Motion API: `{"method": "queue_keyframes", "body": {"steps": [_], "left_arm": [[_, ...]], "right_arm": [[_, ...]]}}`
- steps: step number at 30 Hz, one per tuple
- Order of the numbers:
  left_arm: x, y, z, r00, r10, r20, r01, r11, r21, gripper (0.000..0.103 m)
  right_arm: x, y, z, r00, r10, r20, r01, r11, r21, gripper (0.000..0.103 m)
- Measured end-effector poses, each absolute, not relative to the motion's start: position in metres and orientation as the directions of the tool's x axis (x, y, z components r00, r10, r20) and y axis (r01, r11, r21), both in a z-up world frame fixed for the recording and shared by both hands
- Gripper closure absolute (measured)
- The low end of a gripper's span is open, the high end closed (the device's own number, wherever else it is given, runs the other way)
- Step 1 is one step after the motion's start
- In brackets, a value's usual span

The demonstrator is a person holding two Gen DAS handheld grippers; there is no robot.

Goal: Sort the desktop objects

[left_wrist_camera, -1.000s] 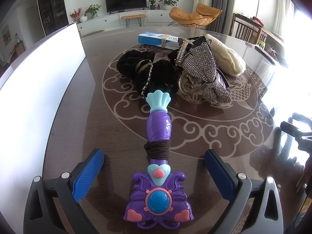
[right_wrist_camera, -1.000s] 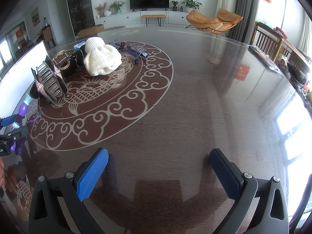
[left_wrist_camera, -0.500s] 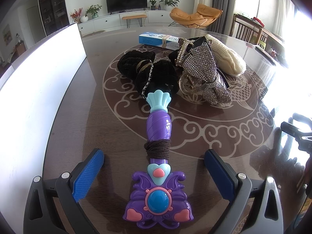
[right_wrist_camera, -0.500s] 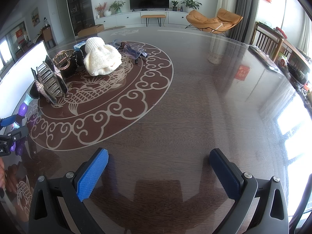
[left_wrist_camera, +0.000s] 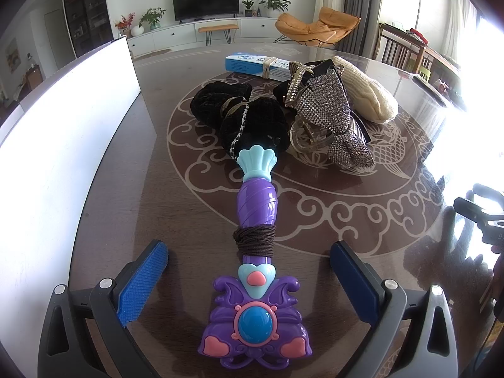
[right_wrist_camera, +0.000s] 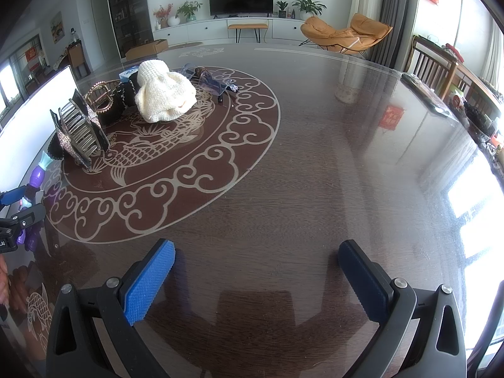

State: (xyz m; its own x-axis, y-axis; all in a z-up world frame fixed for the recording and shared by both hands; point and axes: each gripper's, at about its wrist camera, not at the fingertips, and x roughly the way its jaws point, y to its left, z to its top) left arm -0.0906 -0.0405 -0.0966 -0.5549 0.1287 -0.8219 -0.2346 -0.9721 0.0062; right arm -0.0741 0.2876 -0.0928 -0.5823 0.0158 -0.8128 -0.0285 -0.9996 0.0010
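A purple and teal toy wand (left_wrist_camera: 256, 271) lies on the dark table, its handle wrapped with a brown hair tie (left_wrist_camera: 255, 239). My left gripper (left_wrist_camera: 249, 266) stands open astride the wand's neck, pads apart from it. Beyond the wand sit black scrunchies (left_wrist_camera: 249, 116), a rhinestone hair claw (left_wrist_camera: 330, 113), a cream knit hat (left_wrist_camera: 368, 91) and a blue box (left_wrist_camera: 258, 64). My right gripper (right_wrist_camera: 256, 272) hangs open over bare table, nothing between its fingers. In the right wrist view the hat (right_wrist_camera: 163, 94), claw (right_wrist_camera: 80, 132) and sunglasses (right_wrist_camera: 209, 82) lie far left.
A tall white panel (left_wrist_camera: 63, 138) stands along the left side of the table. The table (right_wrist_camera: 330, 173) has a round patterned inlay under the pile. Chairs (right_wrist_camera: 434, 69) and clutter sit at the far right edge.
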Motion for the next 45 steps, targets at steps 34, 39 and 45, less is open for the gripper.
{"method": "queue_keyframes", "body": {"steps": [34, 39, 45], "left_arm": [[-0.104, -0.032, -0.086, -0.506, 0.188, -0.842, -0.359, -0.933, 0.007, 0.049], [-0.107, -0.038, -0.077, -0.519, 0.215, -0.828, -0.351, -0.936, -0.023, 0.082], [-0.051, -0.078, -0.023, -0.657, 0.307, -0.689, -0.291, -0.946, -0.144, 0.082]], "right_arm": [[-0.117, 0.251, -0.064, -0.399, -0.229, -0.888, 0.192, -0.968, 0.164, 0.050], [-0.084, 0.253, -0.053, -0.407, -0.265, -0.874, 0.205, -0.959, 0.195, 0.050], [-0.055, 0.237, -0.024, -0.439, -0.320, -0.840, 0.253, -0.941, 0.226, 0.050]]}}
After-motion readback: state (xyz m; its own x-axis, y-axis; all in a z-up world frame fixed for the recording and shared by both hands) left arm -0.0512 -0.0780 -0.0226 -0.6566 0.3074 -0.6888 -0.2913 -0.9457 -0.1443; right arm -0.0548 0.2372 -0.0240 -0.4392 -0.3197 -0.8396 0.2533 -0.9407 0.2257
